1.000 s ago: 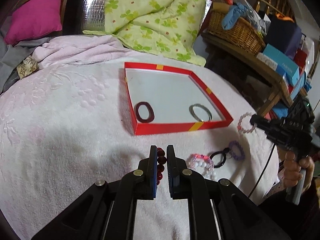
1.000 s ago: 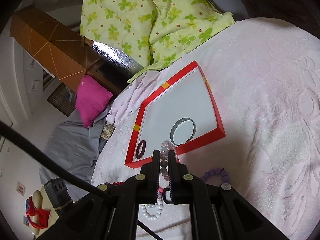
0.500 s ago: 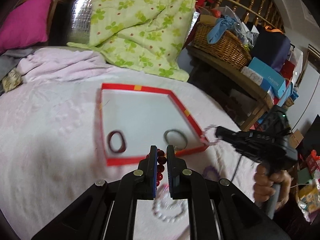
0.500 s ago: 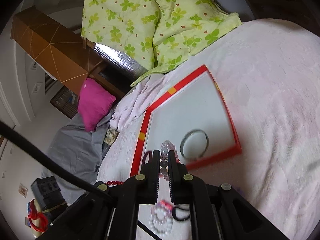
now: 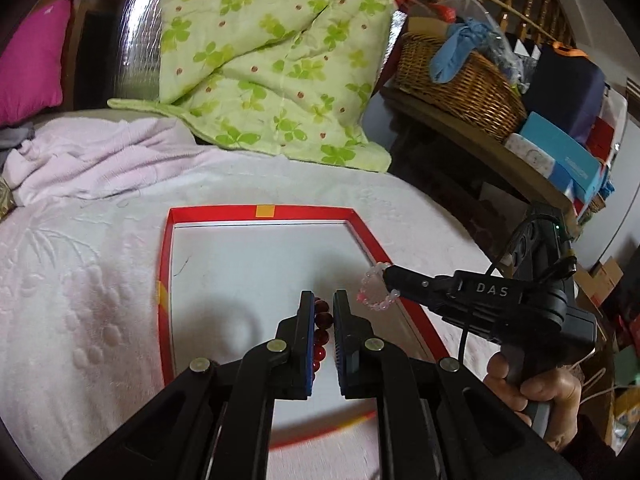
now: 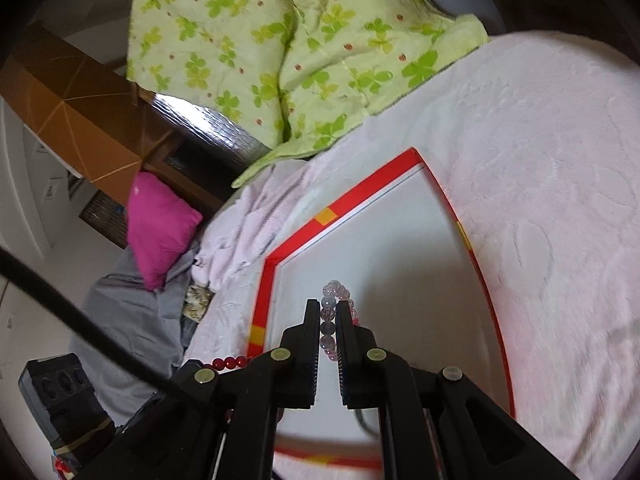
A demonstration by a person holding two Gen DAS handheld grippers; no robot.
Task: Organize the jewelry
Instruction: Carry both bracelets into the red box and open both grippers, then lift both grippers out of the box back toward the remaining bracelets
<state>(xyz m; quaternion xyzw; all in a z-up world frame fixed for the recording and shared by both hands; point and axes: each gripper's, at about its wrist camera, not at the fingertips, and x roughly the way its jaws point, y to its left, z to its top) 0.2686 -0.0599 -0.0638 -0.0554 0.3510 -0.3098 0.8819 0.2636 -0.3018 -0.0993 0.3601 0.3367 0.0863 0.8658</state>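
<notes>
A shallow red-rimmed tray (image 5: 264, 211) with a white floor lies on the pale pink bedspread; it also shows in the right wrist view (image 6: 326, 216). My left gripper (image 5: 323, 300) is shut on a dark red bead bracelet (image 5: 322, 328) and holds it above the tray's floor. My right gripper (image 6: 328, 308) is shut on a pale pink bead bracelet (image 6: 338, 290), also above the tray. In the left wrist view the right gripper (image 5: 390, 272) reaches in over the tray's right rim with the pink bracelet (image 5: 374, 290) hanging from its tip. The red beads (image 6: 230, 362) show at lower left in the right wrist view.
A green clover-print quilt (image 5: 272, 60) lies beyond the tray. A magenta pillow (image 6: 160, 224) and grey bedding are at the left. A wicker basket (image 5: 460, 80) and boxes sit on a wooden shelf off the bed's right side.
Both grippers have carried their bracelets from the bedspread in front of the tray forward to above the tray's floor. The two rings in the tray are now hidden beneath the grippers.
</notes>
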